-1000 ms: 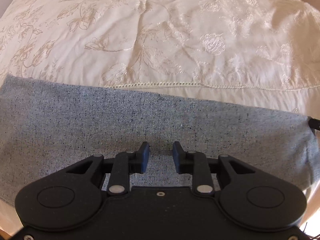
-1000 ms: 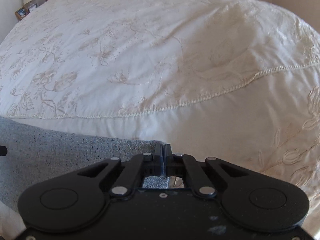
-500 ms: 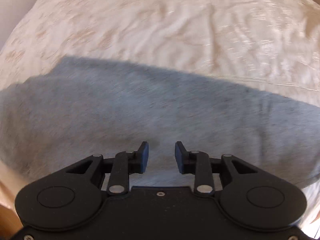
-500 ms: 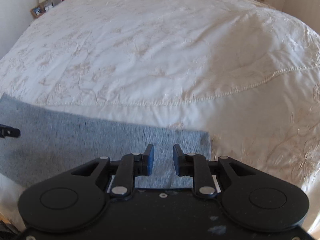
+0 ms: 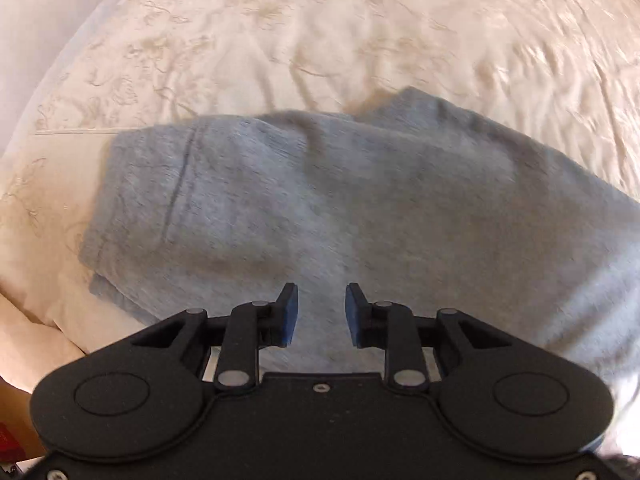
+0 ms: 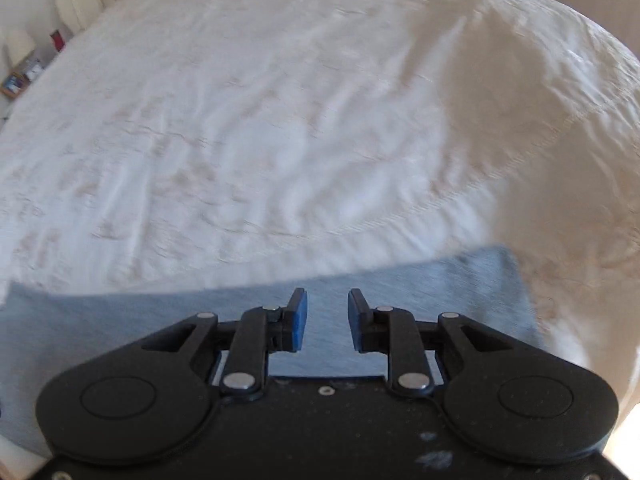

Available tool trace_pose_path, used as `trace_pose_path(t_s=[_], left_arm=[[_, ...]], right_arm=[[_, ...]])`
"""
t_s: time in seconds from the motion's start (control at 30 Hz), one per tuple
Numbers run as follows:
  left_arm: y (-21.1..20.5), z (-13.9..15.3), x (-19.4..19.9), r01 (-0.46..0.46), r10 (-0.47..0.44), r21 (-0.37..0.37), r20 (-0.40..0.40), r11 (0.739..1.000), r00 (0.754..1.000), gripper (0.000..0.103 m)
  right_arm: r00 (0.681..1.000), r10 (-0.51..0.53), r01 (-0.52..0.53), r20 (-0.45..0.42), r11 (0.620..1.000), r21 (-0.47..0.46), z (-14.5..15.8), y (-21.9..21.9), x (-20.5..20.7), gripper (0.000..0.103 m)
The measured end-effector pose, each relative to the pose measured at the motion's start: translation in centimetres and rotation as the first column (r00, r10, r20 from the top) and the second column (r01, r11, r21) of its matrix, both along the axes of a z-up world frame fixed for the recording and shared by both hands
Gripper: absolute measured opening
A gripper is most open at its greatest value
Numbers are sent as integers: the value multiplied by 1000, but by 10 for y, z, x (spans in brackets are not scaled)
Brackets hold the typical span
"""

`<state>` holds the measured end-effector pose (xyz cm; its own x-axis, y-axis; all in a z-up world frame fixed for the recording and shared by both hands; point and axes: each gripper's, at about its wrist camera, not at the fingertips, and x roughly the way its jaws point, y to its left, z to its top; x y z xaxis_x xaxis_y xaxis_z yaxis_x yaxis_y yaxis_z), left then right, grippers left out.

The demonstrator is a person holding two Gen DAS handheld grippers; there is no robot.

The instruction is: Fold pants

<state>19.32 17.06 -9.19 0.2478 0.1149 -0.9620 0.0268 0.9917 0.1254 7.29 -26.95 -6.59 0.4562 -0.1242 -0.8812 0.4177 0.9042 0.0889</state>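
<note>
We see a wide bed w/ a cream, floral-embroidered cotton bedspread (image 5: 400, 32), wrinkled, w/ a stitched border line near the front edge. Directly on it lie the folded grey marl knit pants (image 5: 320, 200), layers stacked, a seam at their left end; in the right wrist view they (image 6: 460, 288) sit at the bedspread's (image 6: 280, 120) near edge.
</note>
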Motion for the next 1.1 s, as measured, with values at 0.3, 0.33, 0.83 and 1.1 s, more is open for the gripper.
trace_pose_path(t_s=[0.3, 0.33, 0.83, 1.1], left_arm=[[53, -57, -18, 66, -45, 78, -246, 995, 968, 36], [49, -50, -14, 106, -83, 81, -250, 991, 965, 34], [-30, 10, 158, 254, -278, -221, -84, 942, 957, 36], [-88, -39, 178, 402, -425, -141, -219, 904, 878, 38]], right_arm=[[970, 217, -234, 105, 953, 193, -15, 166, 117, 29], [964, 252, -264, 88, 946, 187, -20, 183, 126, 29], [811, 584, -579, 8, 802, 147, -67, 289, 142, 12], [769, 639, -634, -19, 767, 97, -68, 298, 115, 8]])
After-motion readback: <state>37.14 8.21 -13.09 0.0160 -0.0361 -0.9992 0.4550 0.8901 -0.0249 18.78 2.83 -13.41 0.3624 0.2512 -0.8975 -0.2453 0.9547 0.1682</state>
